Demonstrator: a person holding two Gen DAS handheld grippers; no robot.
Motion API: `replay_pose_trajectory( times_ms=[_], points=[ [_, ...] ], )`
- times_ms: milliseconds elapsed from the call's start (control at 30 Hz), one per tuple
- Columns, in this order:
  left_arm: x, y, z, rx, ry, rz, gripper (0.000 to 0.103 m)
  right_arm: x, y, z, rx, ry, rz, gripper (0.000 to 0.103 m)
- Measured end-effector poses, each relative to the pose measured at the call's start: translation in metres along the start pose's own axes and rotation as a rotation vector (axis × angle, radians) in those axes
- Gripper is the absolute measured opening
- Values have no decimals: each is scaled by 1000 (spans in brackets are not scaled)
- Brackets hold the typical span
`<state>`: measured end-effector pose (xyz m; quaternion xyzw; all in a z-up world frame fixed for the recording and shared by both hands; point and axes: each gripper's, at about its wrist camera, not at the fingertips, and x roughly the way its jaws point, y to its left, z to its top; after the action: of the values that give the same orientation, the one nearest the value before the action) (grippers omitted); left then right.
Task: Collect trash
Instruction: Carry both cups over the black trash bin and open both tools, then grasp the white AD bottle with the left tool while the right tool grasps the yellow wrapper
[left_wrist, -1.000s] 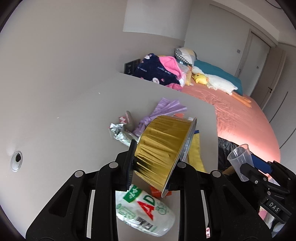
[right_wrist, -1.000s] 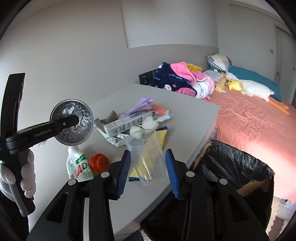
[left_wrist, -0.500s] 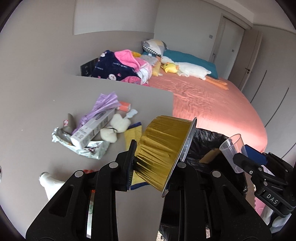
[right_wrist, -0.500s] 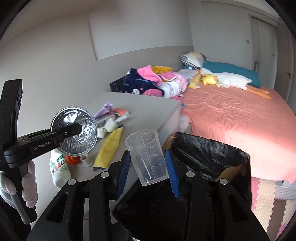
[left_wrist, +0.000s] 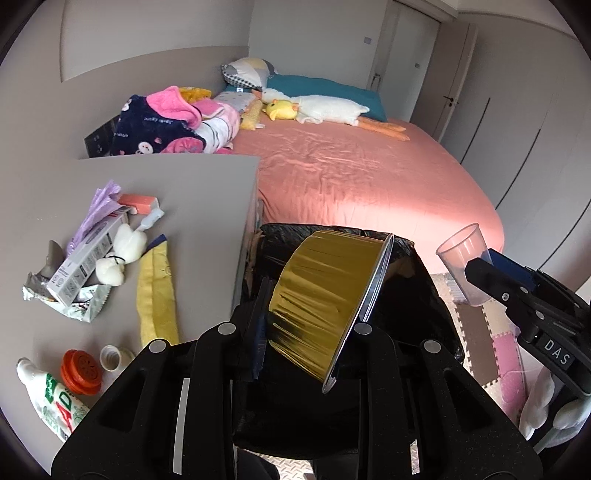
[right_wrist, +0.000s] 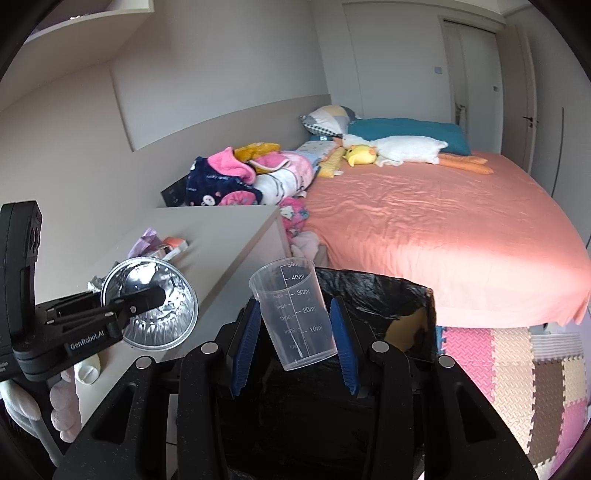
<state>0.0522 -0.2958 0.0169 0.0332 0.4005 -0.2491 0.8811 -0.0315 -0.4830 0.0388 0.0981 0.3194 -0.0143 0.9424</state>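
Gold foil, ribbed and shiny, marked the foil bowl (left_wrist: 325, 306) that the left tongs (left_wrist: 310, 325) clamped by its wall, tilted on its side above the black trash bag (left_wrist: 421, 288). The right tongs (right_wrist: 295, 339) gripped a clear measuring cup (right_wrist: 293, 314) between blue pads (right_wrist: 341, 347), upright with a slight lean, also over the black trash bag (right_wrist: 376, 295). Judged from that, the step in hand was the drop: both pieces sat over the bag's mouth, and the next move called for spreading each pair of tongs so the items fell inside, perhaps after lowering a little so the light cup did not bounce off the rim.

More trash waited on the grey desk (left_wrist: 207, 192) to the left: a yellow cloth (left_wrist: 155, 295), a grey carton (left_wrist: 88, 254) on a crumpled foil wrapper (left_wrist: 77, 306), a lilac plastic bag (left_wrist: 103, 199), an orange cap (left_wrist: 82, 372) and a white AD bottle (left_wrist: 55, 398). The desk edge stood just beside the bag, and the bowl's wide rim came near the bag's sagging lip, which could catch it. The bed (right_wrist: 424, 221) lay behind, well apart.
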Motion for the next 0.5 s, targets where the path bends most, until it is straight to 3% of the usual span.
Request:
replay_pose_trajectory(
  times_ms=[67,133,167,200,300,500],
  points=[
    [6,-8,0,15,18,-34,31,0,-6,1,22,-4,-21,43],
    [11,-13,-1,26,32,-62,99,-2,-12,2,51,-11,-50,63],
    [10,-17,-3,29,9,-52,96,-5,-14,2,64,-29,-80,77],
    [9,-21,-4,42,-16,-30,96,-7,-16,2,70,-48,-104,82],
    [12,-27,-5,82,-23,8,96,-10,-21,3,79,-61,-112,83],
    [11,-14,-5,39,-15,19,96,-6,-20,4,86,-51,-105,83]
  ],
)
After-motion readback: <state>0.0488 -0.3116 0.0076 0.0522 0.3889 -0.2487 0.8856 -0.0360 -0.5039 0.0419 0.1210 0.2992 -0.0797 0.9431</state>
